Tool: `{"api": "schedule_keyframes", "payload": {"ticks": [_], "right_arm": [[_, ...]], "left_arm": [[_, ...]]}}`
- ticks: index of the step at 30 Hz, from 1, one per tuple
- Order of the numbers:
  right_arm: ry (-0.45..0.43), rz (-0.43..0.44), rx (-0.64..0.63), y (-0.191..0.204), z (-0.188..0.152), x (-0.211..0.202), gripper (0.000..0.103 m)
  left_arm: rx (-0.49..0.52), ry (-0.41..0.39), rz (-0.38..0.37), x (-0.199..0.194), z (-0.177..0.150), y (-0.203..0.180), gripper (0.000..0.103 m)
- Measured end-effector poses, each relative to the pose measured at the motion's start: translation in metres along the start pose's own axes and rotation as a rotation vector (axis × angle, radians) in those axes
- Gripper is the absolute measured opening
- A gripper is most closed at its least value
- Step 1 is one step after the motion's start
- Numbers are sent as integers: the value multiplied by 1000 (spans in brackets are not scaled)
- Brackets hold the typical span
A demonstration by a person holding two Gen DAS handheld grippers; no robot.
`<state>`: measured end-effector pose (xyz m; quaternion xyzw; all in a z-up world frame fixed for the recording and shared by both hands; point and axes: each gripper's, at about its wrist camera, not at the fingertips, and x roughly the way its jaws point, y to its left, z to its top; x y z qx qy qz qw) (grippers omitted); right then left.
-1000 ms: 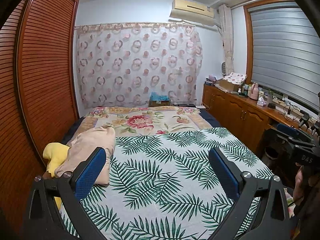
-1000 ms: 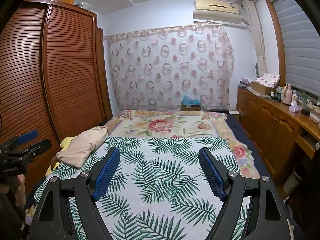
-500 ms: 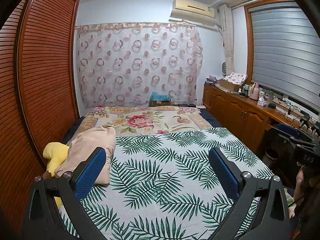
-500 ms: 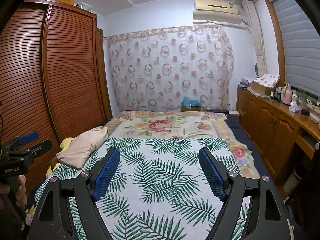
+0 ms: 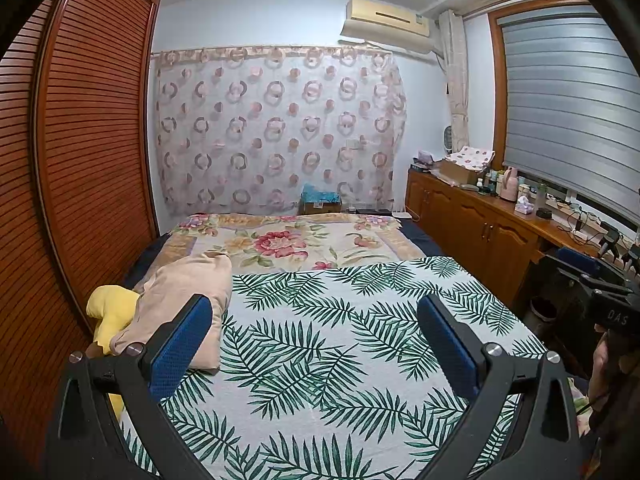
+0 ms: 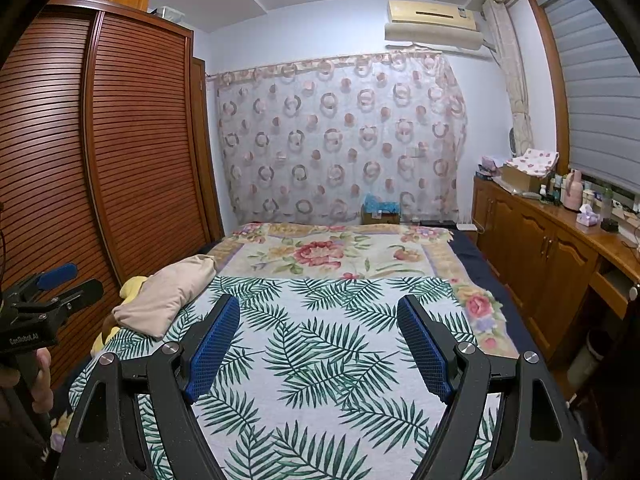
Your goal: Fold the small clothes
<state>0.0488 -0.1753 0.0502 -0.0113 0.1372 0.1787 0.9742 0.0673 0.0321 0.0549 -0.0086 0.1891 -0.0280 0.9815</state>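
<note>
Left gripper [image 5: 314, 320], seen from its own wrist camera, is hovering released above the bed [image 5: 416, 236], its blue pads wide apart with only the palm-leaf sheet [image 5: 320, 344] showing between them. No small garment is lying on the sheet in this view, so its position and long axis cannot be told. A beige pillow [image 5: 180, 296] is resting at the sheet's left edge, overlapping a yellow cushion [image 5: 110, 308]. At the right edge, a hand [image 5: 600, 364] is gripping the right gripper's handle.

Right gripper [image 6: 318, 330], in its own wrist view, is likewise hanging released over the sheet [image 6: 320, 360], nothing between its pads. The pillow [image 6: 168, 292] is lying to the left. Beyond the sheet, a floral blanket [image 6: 332, 252] is covering the far end of the bed.
</note>
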Motion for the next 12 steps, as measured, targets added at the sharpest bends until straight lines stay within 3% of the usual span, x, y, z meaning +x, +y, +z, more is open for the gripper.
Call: {"api": "schedule_keyframes", "payload": {"ticks": [12], "right_arm": [[2,-1,1,0,0,0,83]], "left_arm": [[1,-8,0,-4,-3,-2,102]]}}
